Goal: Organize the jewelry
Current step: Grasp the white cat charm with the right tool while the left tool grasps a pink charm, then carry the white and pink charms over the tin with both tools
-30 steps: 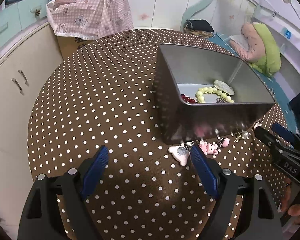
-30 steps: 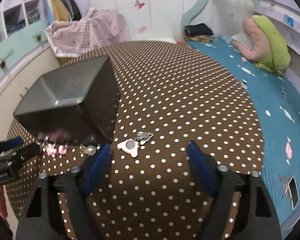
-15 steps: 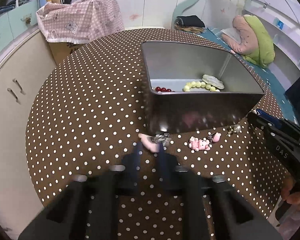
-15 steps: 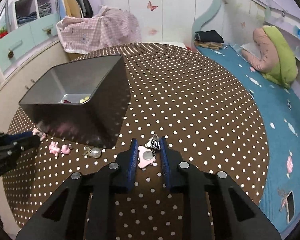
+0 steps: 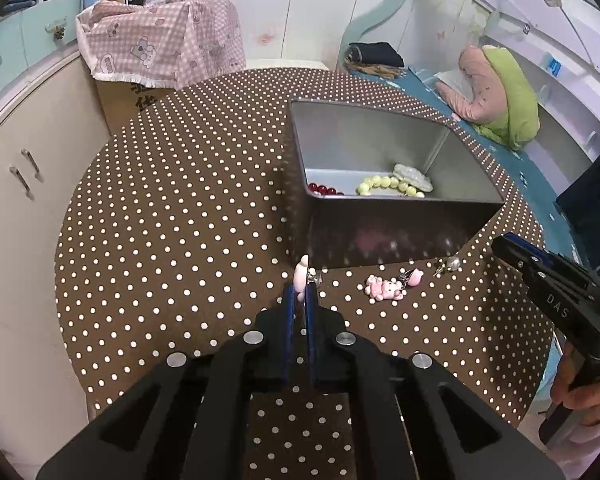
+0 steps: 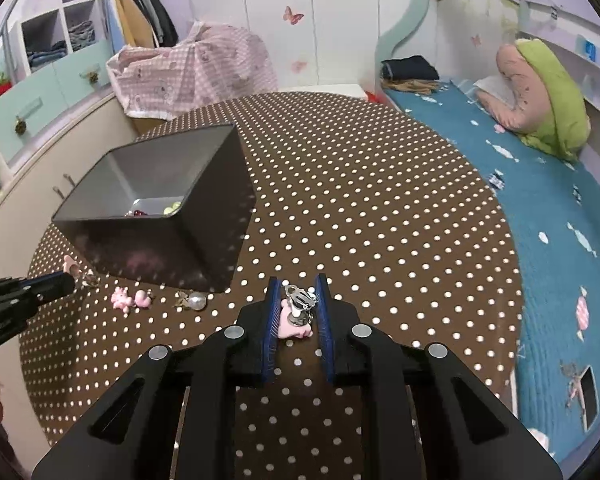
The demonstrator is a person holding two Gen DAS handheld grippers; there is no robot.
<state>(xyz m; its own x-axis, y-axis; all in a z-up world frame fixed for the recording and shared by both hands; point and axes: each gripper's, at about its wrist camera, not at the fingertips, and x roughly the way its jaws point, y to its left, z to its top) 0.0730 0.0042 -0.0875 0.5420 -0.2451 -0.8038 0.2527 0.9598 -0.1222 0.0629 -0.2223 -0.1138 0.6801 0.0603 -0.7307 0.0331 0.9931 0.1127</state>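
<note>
A grey metal tin (image 5: 384, 220) stands on the dotted table and holds red beads (image 5: 322, 189), a pale green bead bracelet (image 5: 384, 184) and a white piece. My left gripper (image 5: 299, 294) is shut on a pink clip-on charm (image 5: 301, 276) just in front of the tin. My right gripper (image 6: 296, 300) is shut on a second pink clip-on charm (image 6: 294, 316) right of the tin (image 6: 156, 200). A pink bear charm (image 5: 382, 288), a small pink charm (image 5: 414, 277) and a pearl earring (image 5: 452, 264) lie on the cloth by the tin's front wall.
The round table (image 5: 160, 220) has a brown white-dotted cloth. Cream cabinets (image 5: 16, 200) stand to its left, a box under a pink checked cloth (image 5: 160, 48) behind it, and a blue bed (image 6: 540, 220) with a green and pink pillow to its right.
Both grippers closed from wide open onto a pink clip-on charm each. Both charms now sit raised between the fingers.
</note>
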